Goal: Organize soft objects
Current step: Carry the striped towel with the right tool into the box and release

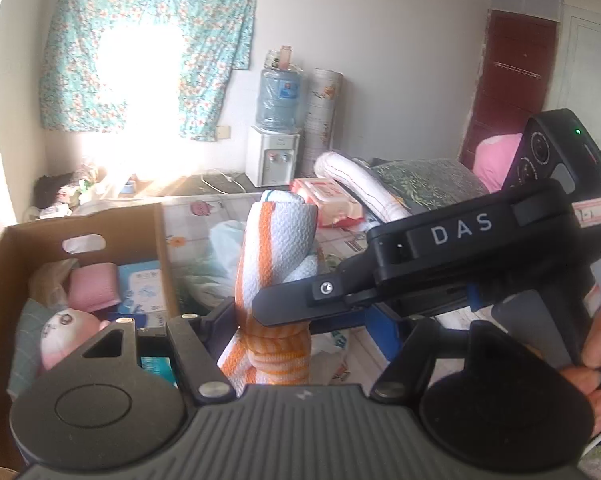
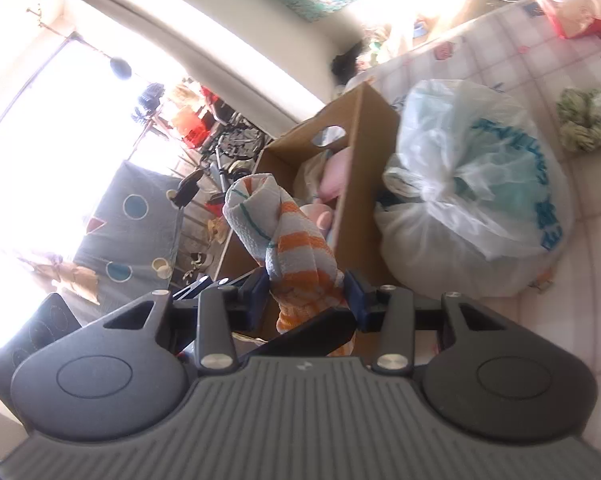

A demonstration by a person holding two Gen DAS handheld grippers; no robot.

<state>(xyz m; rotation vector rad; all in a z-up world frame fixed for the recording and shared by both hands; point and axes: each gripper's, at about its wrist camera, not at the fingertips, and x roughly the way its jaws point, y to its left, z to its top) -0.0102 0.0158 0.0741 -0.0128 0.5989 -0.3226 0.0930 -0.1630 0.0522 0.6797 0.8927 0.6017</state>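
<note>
On a cluttered bed [image 1: 204, 216], both the left tool [image 1: 272, 320] and right tool [image 2: 306, 292] pinch one striped towel [image 1: 276, 248]; best released over the cardboard box [image 1: 162, 240] at frame left.

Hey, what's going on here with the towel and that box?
A person is working two handheld grippers on a rolled orange-and-white striped towel. Both the left gripper and the right gripper are clamped on its lower end, holding it upright in the air. Beside it, a cardboard box sits on the bed and already holds soft things, including a pink folded cloth and a plush toy. The towel is not yet in the box.
</note>
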